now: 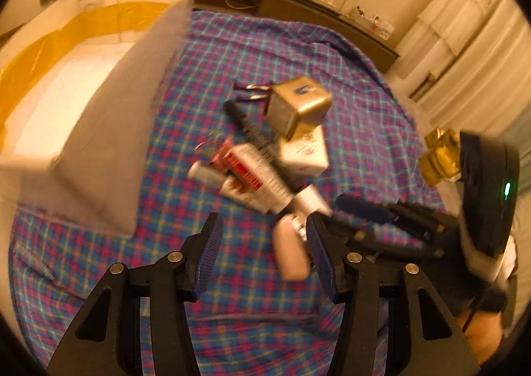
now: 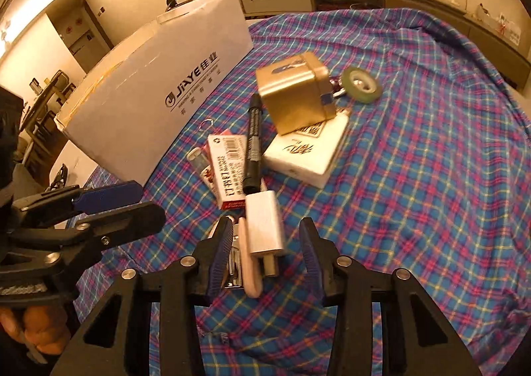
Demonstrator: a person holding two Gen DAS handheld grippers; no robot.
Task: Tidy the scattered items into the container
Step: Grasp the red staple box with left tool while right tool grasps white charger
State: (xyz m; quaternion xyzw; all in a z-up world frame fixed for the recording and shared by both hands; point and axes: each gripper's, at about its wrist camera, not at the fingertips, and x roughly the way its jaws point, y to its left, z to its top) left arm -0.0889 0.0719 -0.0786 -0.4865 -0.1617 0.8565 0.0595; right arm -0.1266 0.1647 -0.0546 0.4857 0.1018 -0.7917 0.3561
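Left wrist view. We see the left gripper point(image 1: 262, 256) at lower centre, fingers spread apart and holding nothing, above the plaid cloth point(image 1: 348, 84). The white cardboard box point(image 1: 99, 150), open-topped, fills the upper left of the frame. The scattered pile sits at centre: a gold box point(image 1: 298, 104) tilted on one corner atop a white packet point(image 1: 303, 152), a red-and-white carton point(image 1: 255, 173) with its long axis running from upper left to lower right, and a black marker point(image 1: 237, 115) lying on the same diagonal. A pink item point(image 1: 292, 250) lies just left of the right-hand finger, long axis near vertical in frame. The right gripper point(image 1: 371, 210) enters from the right edge; motion blur softens much of this view.

Right wrist view. We record the right gripper point(image 2: 265, 256) at lower centre, fingers released and wide. Between them lies a white charger point(image 2: 265, 226), long axis roughly vertical in frame, plug end pointing toward the camera, with the pink item point(image 2: 249, 263) touching its left side. The black marker point(image 2: 254, 140) points from the charger up toward the gold box point(image 2: 293, 94). A green tape roll point(image 2: 361, 84) sits right of the gold box. The cardboard box point(image 2: 159, 90) occupies the upper left. The left gripper point(image 2: 132, 203) shows at left, fingers parted.
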